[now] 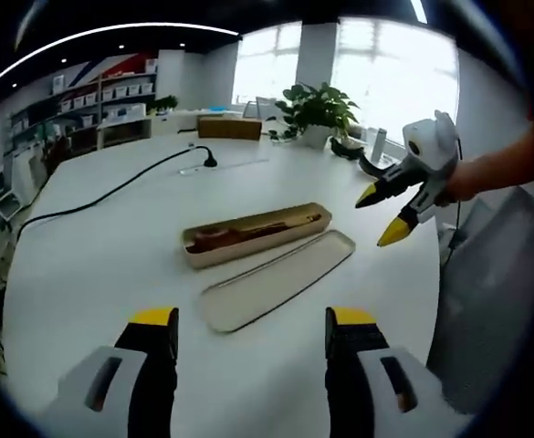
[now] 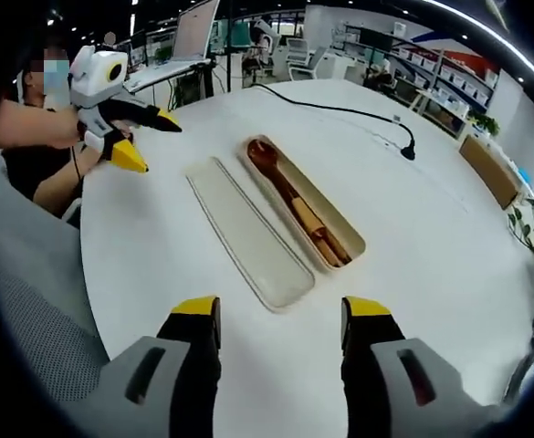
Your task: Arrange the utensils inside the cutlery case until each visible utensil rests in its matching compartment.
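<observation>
A long beige case (image 1: 256,234) lies near the middle of a white round table (image 1: 111,265), open, with wooden utensils (image 2: 303,215) lying lengthwise inside it. A brown spoon bowl sits at one end and lighter wooden handles run toward the other end; how many pieces there are cannot be told, nor whether the case is divided into compartments. The flat beige lid (image 1: 276,281) lies on the table just beside the case, parallel to it and a little apart from it.

The left gripper (image 1: 251,330) hovers over the table edge nearest its camera, its 2 yellow-tipped jaws wide apart and holding nothing. The right gripper (image 2: 280,319) hangs over the opposite edge in the same way, jaws wide and empty. Each gripper also appears in the other's view, held up in a hand above the table, jaws parted.

A black cable (image 2: 340,110) snakes across the far side of the table, and a potted plant (image 1: 317,111) stands near its edge
</observation>
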Demonstrator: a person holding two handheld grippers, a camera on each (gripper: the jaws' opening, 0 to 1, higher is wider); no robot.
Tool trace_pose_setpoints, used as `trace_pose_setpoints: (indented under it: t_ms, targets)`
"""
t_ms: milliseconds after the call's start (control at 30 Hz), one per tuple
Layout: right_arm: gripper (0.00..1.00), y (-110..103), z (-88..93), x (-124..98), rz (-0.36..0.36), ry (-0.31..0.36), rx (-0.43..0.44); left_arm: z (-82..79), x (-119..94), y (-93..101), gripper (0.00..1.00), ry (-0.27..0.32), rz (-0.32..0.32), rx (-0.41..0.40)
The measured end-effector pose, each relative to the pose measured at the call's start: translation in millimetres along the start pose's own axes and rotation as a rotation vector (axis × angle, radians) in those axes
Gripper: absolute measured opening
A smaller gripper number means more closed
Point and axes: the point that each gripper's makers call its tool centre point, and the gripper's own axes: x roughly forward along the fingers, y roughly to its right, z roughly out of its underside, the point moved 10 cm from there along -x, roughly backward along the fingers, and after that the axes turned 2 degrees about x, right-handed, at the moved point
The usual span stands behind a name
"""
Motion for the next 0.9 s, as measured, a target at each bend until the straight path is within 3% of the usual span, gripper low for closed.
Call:
trace_pose_setpoints:
  t_ms: [100,200,900]
  targets:
    - [0.52,1,0.1,4,-0.001,0.016,0.053,0.9,10,0.8,0.70,-0.004,0.026,-0.007]
    - [0.53,2,1.4,9,0.004,0.009,0.058,-0.4,20,-0.3,0.70,-0.037,0.009,0.073]
    - [0.55,9,1.5,35,-0.019,-0.014,0.045,-4.7,47,-11.6,0.72,-0.046,0.039,0.037]
